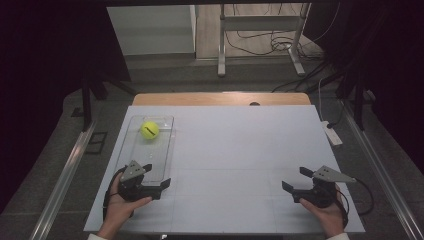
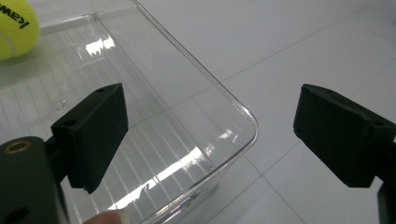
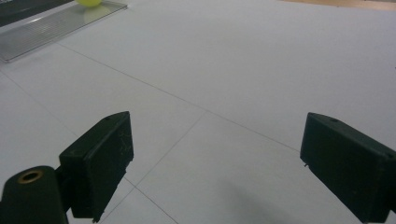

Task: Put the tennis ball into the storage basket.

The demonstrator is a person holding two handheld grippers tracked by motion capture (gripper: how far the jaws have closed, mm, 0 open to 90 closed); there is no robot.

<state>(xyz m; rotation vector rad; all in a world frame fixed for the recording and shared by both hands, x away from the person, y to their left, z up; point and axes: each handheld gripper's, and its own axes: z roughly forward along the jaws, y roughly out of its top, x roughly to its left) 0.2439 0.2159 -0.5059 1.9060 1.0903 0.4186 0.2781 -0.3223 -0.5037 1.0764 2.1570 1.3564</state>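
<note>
A yellow-green tennis ball (image 1: 149, 130) lies in the far end of a clear plastic tray (image 1: 165, 150) on the left of the white table. My left gripper (image 1: 156, 176) is held at the tray's near right corner, jaws wide open and nothing between them. Through its camera the tray's rounded corner (image 2: 243, 116) sits between the jaws, and the ball (image 2: 14, 28) is at the top left. My right gripper (image 1: 295, 179) rests open over bare table near the front right. Its own view has the tray (image 3: 51, 28) and the ball (image 3: 91, 2) far off at the top left.
The white sheet (image 1: 240, 150) covers a wooden table whose far edge (image 1: 220, 98) shows. A white power strip (image 1: 332, 132) lies off the right edge. Metal stand legs (image 1: 260, 45) and cables are on the floor beyond. Rails (image 1: 65, 180) run along both sides.
</note>
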